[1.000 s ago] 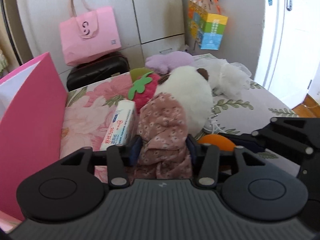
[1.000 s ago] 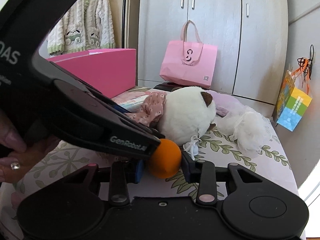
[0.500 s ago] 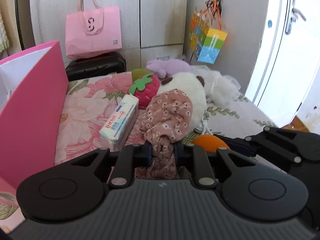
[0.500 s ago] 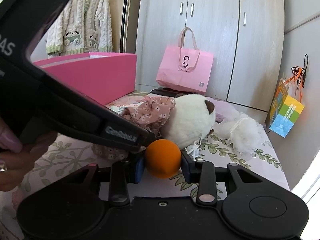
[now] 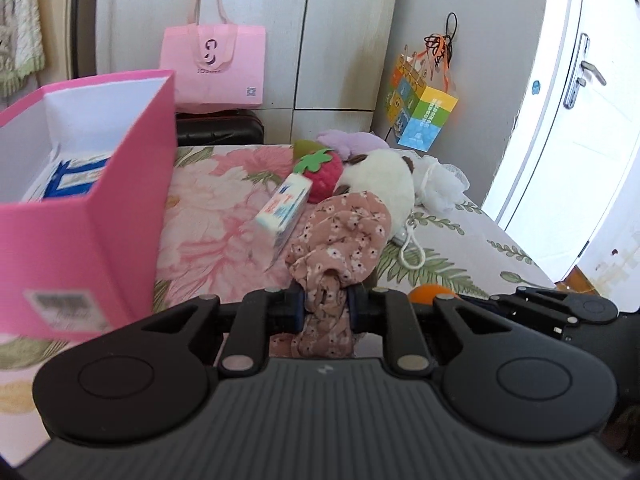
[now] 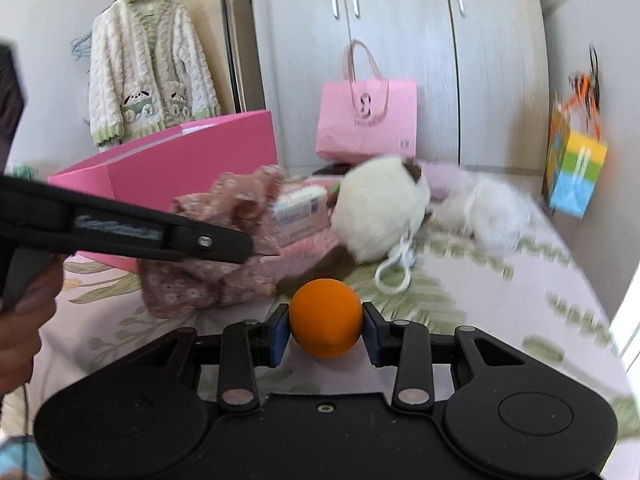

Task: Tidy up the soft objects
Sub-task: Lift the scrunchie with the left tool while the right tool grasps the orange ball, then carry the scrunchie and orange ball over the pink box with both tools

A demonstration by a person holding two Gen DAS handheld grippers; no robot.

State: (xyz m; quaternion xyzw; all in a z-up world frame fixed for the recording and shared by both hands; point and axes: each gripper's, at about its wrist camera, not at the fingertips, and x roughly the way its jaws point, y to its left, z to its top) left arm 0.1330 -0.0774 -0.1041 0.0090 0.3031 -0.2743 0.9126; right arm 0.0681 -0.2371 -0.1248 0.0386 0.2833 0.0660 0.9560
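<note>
Looking out from your left gripper [image 5: 325, 305], you see a big pink box [image 5: 86, 236] close by on the left, open at the top, with something blue and white inside. It stands right next to the flowery cloth [image 5: 340, 240]. A little farther on the bed [image 5: 208, 216] a white tissue pack [image 5: 285, 206] leans against that cloth. Behind it come a red strawberry toy [image 5: 326, 172], a white plush toy [image 5: 390, 184], a purple fluffy thing [image 5: 352, 141] and a white puff [image 5: 442, 186]. At the back a pink bag [image 5: 214, 70] sits on a black case [image 5: 220, 130] by the cupboard.

Your right-side view shows things the left one does not: your hand [image 6: 24, 312] on the left handle, and a knitted jacket [image 6: 150, 76] hanging on the wall. Only the left view shows inside the box and the white door [image 5: 580, 120].

Your left gripper is squeezed tight on a bunch of the flowery cloth, with more cloth draped ahead over the plush toy. Your right gripper [image 6: 326, 326] pinches an orange ball [image 6: 326, 318] between its blue pads [image 6: 279, 334], just above the bed.
</note>
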